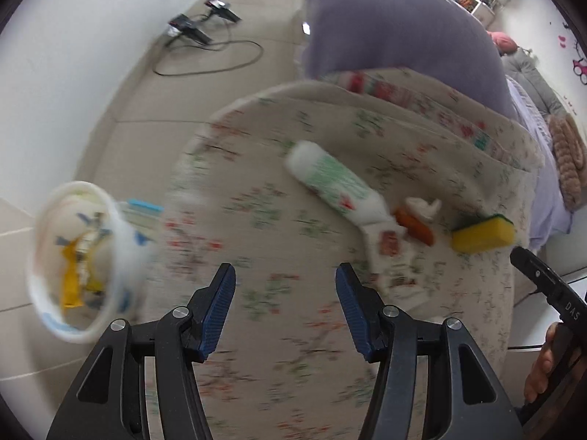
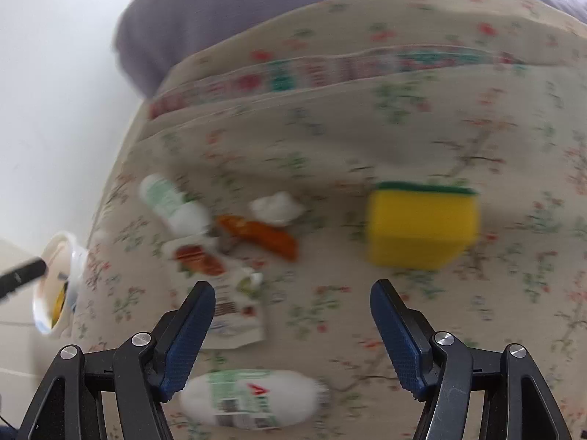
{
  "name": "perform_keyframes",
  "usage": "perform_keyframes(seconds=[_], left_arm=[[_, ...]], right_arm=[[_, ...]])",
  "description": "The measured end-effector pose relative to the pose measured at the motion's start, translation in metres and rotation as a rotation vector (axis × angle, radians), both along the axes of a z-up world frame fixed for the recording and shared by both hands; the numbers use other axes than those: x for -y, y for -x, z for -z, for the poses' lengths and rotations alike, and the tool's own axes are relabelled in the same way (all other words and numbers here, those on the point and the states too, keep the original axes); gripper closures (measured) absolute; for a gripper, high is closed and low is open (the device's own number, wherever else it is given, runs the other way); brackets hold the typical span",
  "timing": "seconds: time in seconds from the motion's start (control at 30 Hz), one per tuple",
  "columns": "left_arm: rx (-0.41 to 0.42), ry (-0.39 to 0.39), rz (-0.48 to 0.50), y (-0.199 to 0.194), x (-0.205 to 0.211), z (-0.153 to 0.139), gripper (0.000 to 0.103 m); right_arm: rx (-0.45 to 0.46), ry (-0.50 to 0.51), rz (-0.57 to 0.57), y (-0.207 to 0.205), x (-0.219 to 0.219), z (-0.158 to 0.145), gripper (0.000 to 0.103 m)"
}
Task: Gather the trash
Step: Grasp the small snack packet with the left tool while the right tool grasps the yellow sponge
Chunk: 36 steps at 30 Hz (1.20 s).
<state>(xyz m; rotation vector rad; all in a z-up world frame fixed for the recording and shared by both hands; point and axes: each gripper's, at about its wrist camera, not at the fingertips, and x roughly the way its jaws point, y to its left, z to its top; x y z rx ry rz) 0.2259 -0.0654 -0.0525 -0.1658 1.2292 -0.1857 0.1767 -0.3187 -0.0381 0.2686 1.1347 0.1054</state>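
Trash lies on a floral bedspread (image 1: 256, 220): a white bottle with green label (image 1: 330, 179), an orange wrapper (image 1: 416, 225), a crumpled white tissue (image 1: 425, 205), a flat carton (image 1: 389, 253) and a yellow sponge (image 1: 482, 233). In the right wrist view I see a second white bottle (image 2: 249, 398) close below, the carton (image 2: 227, 300), the orange wrapper (image 2: 260, 236), the tissue (image 2: 277, 207) and the sponge (image 2: 422, 225). My left gripper (image 1: 286, 293) is open and empty over the bedspread. My right gripper (image 2: 293, 315) is open and empty above the carton's right.
A white bin (image 1: 69, 260) holding yellow and blue scraps stands on the floor left of the bed; it shows in the right wrist view (image 2: 55, 286) too. A purple blanket (image 1: 396, 29) lies behind. Cables (image 1: 209, 55) run on the floor. The images are motion-blurred.
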Motion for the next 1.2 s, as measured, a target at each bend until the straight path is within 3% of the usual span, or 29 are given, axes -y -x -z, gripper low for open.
perform_keyframes(seconds=[0.17,0.27,0.47,0.53,0.57,0.63,1.0,1.13,1.2], left_arm=[[-0.036,0.031,0.065,-0.005,0.051,0.019,0.043],[-0.057,0.034,0.049,-0.012,0.063,0.032,0.043],[-0.084,0.068,0.002,-0.024,0.068,0.052,0.044],[-0.068,0.056,0.008,-0.024,0.072,0.053,0.062],[-0.064,0.039,0.011,-0.024,0.074,0.054,0.083],[-0.064,0.038,0.013,-0.022,0.078,0.055,0.095],[-0.045,0.187,0.012,-0.008,0.069,0.028,0.100],[-0.023,0.201,0.010,-0.003,0.057,0.016,0.100],[-0.016,0.209,0.005,0.000,0.050,0.012,0.100]], right_arm=[[0.043,0.098,0.058,-0.001,0.033,-0.011,0.022],[0.048,0.174,0.062,-0.006,0.047,-0.006,0.021],[0.028,0.147,0.027,-0.015,0.057,0.007,0.021],[0.043,0.159,0.006,-0.018,0.052,0.007,0.021],[0.047,0.162,-0.002,-0.020,0.050,0.009,0.021],[0.053,0.173,-0.028,-0.024,0.044,0.010,0.020],[0.048,0.213,-0.034,-0.038,0.026,0.022,0.020],[0.040,0.217,-0.022,-0.041,0.029,0.026,0.020],[0.026,0.229,-0.010,-0.043,0.029,0.029,0.026]])
